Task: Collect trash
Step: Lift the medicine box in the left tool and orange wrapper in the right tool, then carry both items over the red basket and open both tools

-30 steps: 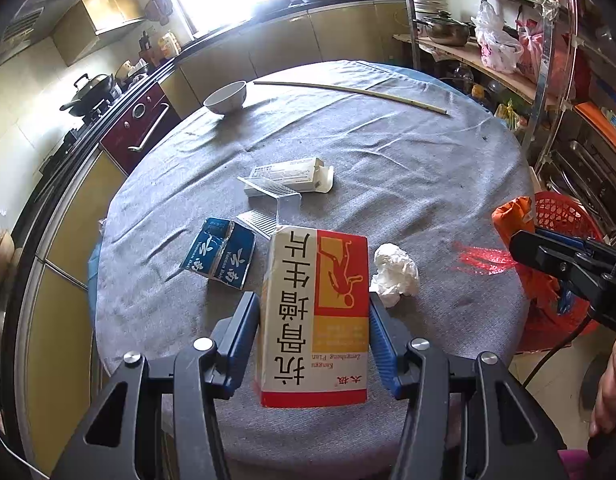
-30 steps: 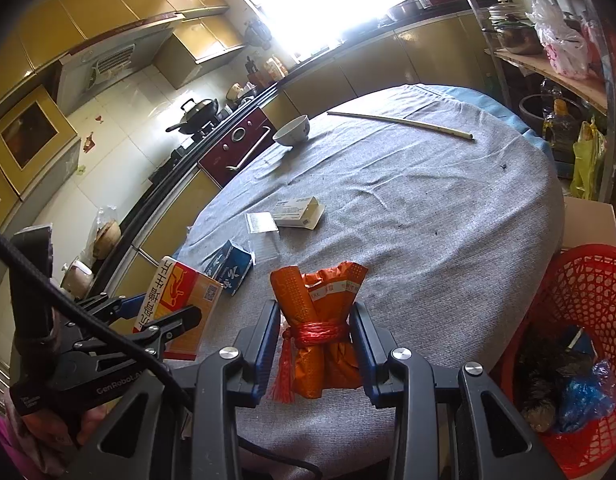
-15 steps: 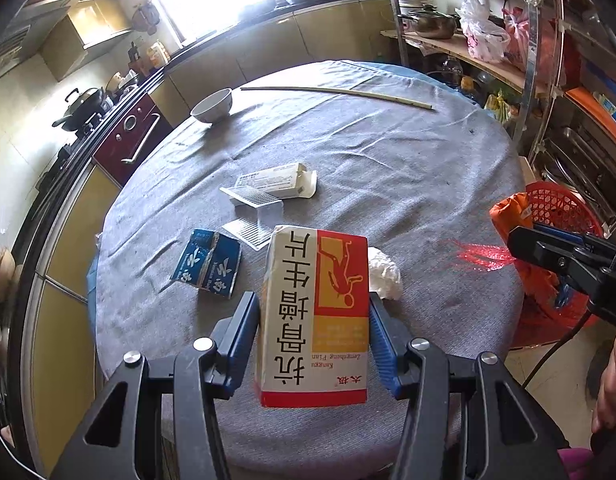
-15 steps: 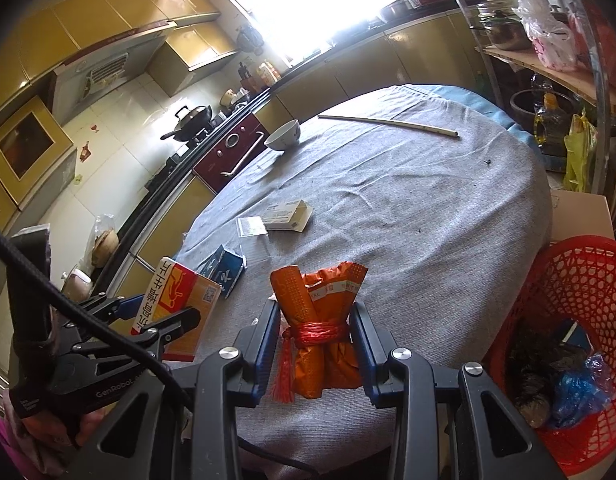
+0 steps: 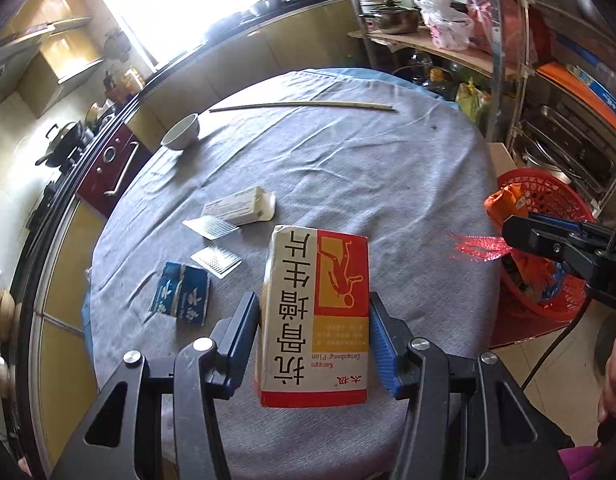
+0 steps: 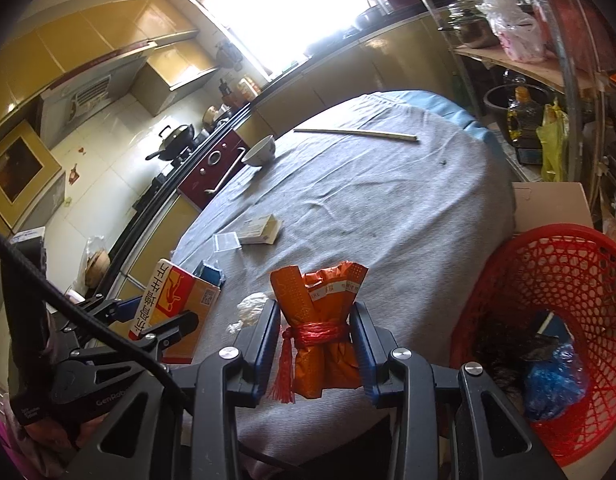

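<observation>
Grey cloth covered the round counter (image 5: 388, 184). From the left wrist, the left hand-held gripper (image 5: 314, 334) clamped a red-and-white medicine carton (image 5: 314, 316); a crushed blue packet (image 5: 181, 296) and an open white box (image 5: 239, 208) lay uncollected. From the right wrist, the right hand-held gripper (image 6: 314, 340) pinched an orange tied bag (image 6: 318, 320) beside the red mesh basket (image 6: 548, 264), which already held rubbish.

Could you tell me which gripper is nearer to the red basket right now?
Right. The right gripper, shut on the orange packet, sits beside the red basket at the table's edge. The left gripper, holding the medicine box, is farther along the table.
</observation>
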The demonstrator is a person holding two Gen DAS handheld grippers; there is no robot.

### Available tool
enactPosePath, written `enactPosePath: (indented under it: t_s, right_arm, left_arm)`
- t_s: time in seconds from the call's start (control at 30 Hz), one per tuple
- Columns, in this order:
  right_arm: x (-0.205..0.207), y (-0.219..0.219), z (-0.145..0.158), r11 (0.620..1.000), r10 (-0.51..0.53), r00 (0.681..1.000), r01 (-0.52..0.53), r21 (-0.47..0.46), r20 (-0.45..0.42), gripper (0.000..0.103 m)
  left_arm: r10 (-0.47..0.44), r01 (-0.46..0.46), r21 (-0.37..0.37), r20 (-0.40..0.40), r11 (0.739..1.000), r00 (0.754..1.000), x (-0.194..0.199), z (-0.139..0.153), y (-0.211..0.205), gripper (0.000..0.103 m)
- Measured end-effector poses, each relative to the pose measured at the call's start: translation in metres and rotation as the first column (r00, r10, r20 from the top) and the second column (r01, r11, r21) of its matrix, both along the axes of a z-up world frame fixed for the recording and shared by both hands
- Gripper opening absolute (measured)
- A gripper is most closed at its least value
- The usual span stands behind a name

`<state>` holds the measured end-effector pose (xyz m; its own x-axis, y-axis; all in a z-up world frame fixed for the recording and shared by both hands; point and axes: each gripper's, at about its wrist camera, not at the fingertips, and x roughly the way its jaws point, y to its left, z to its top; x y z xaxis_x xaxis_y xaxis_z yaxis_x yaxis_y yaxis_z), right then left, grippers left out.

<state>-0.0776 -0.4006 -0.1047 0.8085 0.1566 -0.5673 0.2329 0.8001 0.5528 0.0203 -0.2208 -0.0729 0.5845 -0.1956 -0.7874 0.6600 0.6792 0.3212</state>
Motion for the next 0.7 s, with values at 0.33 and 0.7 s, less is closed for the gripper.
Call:
enactPosePath:
  t_s: [0.33,0.7]
  right_arm:
    - [-0.021,-0.024,-0.006,0.997,-0.077,0.997,0.078,0.01,-0.015,0.039]
    - [-0.052,-0.058,-0.004,0.98,-0.197,0.98,0.196,-0.027,-0.036,0.039]
  left_arm:
    - [-0.081,0.081,0.014,0.021,0.997,0.996,-0.013,-0.001,-0.026,0.055]
    - [-0.206,0.205,-0.035,-0.036,0.978,0.978,-0.024,-0.008,-0.067,0.055]
